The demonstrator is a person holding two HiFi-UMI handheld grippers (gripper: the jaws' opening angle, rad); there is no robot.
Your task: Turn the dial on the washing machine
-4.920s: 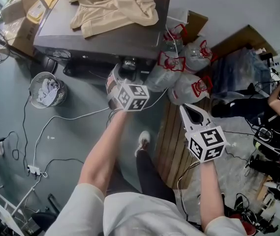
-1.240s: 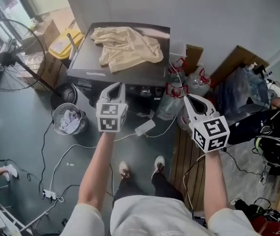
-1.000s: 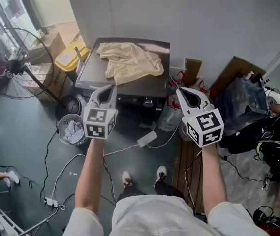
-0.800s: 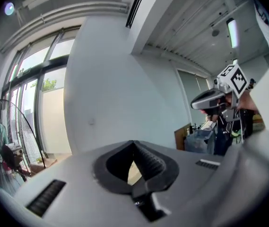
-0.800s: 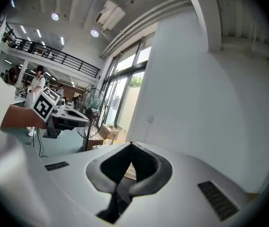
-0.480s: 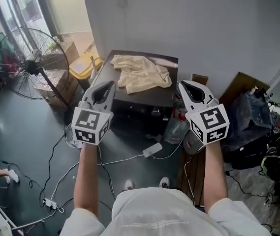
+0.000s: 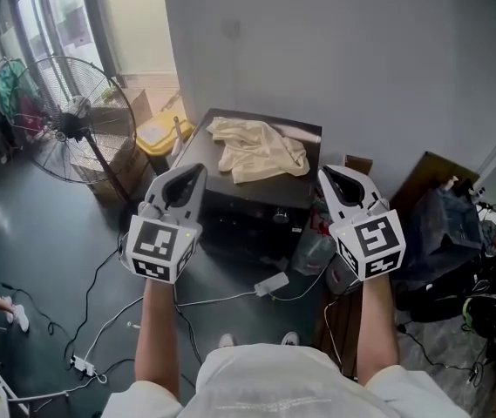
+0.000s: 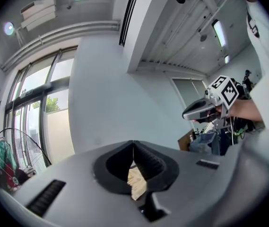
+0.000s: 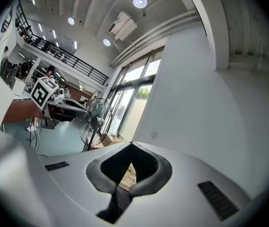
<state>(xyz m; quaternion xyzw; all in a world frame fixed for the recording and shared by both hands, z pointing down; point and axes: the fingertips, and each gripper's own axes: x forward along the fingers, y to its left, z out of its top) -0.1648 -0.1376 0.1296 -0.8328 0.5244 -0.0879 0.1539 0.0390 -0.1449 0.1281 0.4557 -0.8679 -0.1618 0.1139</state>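
Observation:
The washing machine (image 7: pixel 230 200) is a low dark box against the wall, seen below me in the head view. A beige cloth (image 7: pixel 259 147) lies crumpled on its lid. A small round dial (image 7: pixel 276 219) shows on its front panel. My left gripper (image 7: pixel 195 172) hangs in the air before the machine's left side, shut and empty. My right gripper (image 7: pixel 327 175) hangs level with it at the machine's right side, also shut and empty. In the left gripper view the jaws (image 8: pixel 133 144) meet, with the cloth (image 8: pixel 136 184) seen under them. The right gripper (image 9: pixel 132 146) shows the same.
A standing fan (image 7: pixel 71 121) is at the left, with a yellow box (image 7: pixel 162 131) and cardboard boxes behind it. A white cable and adapter (image 7: pixel 272 283) lie on the floor. Water bottles (image 7: pixel 315 252), a wooden pallet (image 7: pixel 338 320) and dark bags (image 7: pixel 446 225) crowd the right.
Both grippers have risen away from the machine's front and stay shut. The head view has lifted, so the machine sits farther off and more wall shows.

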